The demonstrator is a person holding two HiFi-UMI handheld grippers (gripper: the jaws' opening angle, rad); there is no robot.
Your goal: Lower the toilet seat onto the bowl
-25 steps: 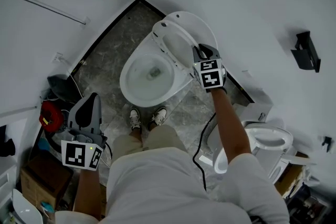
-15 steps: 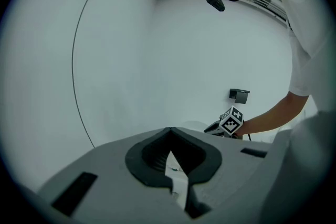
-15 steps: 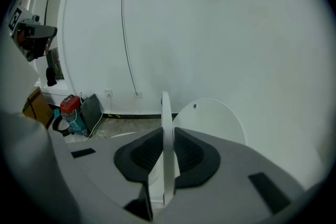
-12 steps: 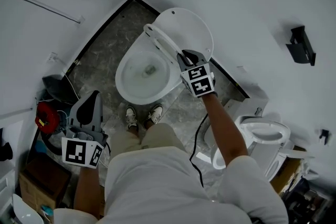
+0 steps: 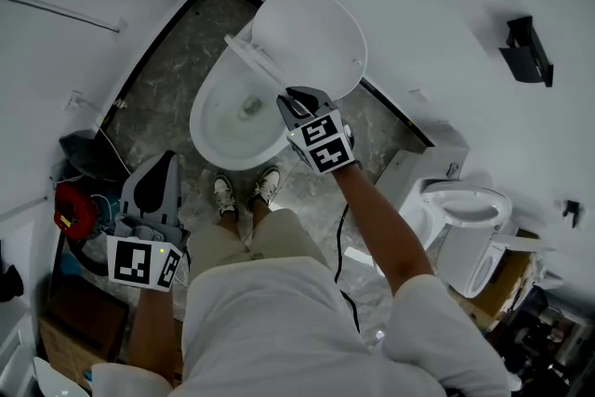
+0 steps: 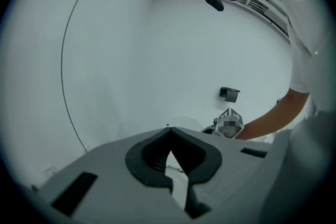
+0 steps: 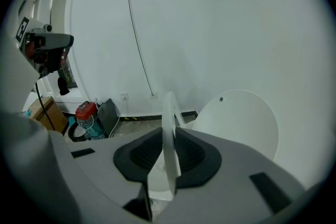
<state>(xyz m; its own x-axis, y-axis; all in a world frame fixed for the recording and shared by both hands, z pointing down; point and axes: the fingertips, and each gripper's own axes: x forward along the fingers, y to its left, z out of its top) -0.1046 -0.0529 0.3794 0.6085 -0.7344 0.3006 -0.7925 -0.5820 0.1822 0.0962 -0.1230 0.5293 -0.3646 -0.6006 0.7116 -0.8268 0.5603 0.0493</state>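
The white toilet bowl point(image 5: 206, 137) stands on the grey marble floor with its lid point(image 5: 311, 28) upright against the wall. The seat point(image 5: 253, 68) is part-way down, tilted between lid and bowl. My right gripper point(image 5: 297, 99) is shut on the seat's front rim. In the right gripper view the seat point(image 7: 169, 107) runs edge-on between the pads of the right gripper point(image 7: 169, 136), with the lid point(image 7: 244, 123) behind it. Those jaws have just eased open slightly, with the seat still pinched between them. My left gripper point(image 5: 160, 172) hangs low at the left, shut and holding nothing point(image 6: 170, 140).
A second toilet point(image 5: 465, 211) stands at the right. A black holder point(image 5: 523, 51) is fixed to the wall. A red canister point(image 5: 67, 205) and dark gear sit at the left. The person's shoes point(image 5: 244, 189) are just in front of the bowl.
The right gripper has moved left and forward with the seat, swinging it away from the lid toward the bowl. The left gripper has sunk slightly.
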